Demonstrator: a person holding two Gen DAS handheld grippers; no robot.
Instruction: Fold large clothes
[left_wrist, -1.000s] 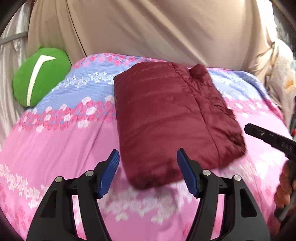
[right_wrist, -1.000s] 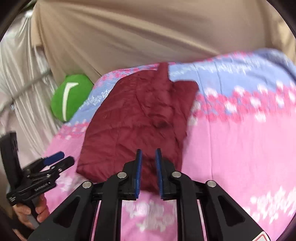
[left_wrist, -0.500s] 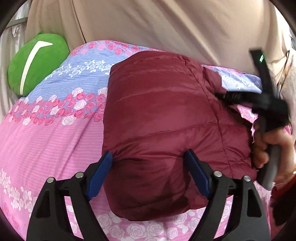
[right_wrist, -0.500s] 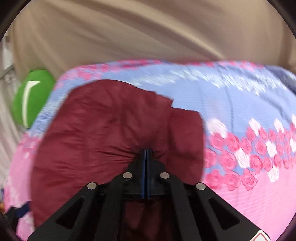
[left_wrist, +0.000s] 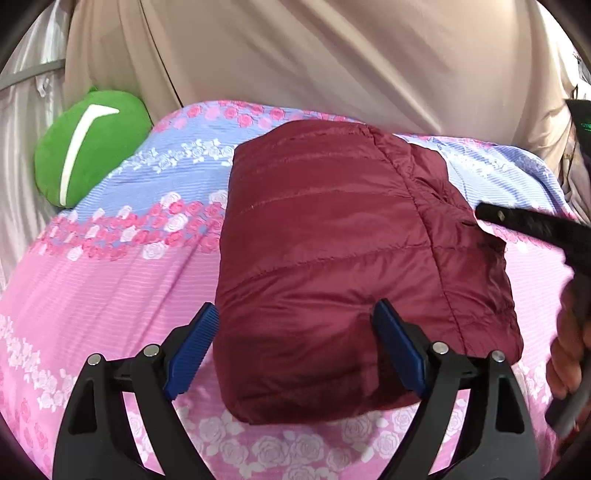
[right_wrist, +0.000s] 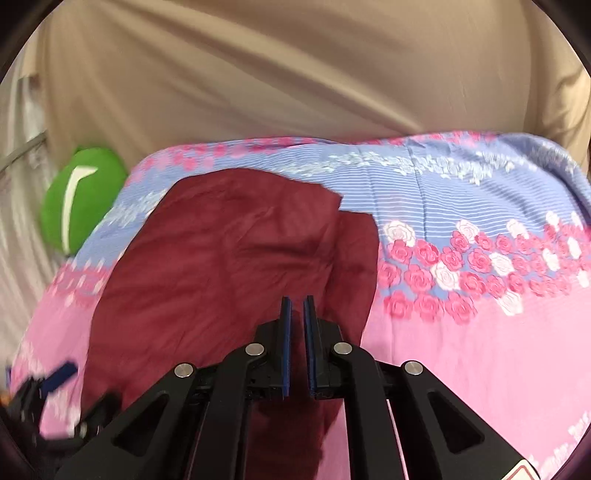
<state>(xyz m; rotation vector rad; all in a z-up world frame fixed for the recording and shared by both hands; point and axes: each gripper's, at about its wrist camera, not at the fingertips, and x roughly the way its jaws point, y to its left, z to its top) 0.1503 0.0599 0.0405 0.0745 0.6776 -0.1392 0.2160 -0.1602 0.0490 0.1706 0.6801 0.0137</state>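
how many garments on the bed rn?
1. A folded maroon puffer jacket lies on the floral bedsheet, between the open fingers of the left gripper. Anything beneath it would be hidden.

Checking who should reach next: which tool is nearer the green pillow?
Left. The left tool straddles the maroon jacket's near edge, on the green pillow's side; the right tool is over the jacket's far side.

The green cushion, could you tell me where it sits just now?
The green cushion lies at the far left in both views, off the floral bedspread's far corner, left of the folded maroon jacket.
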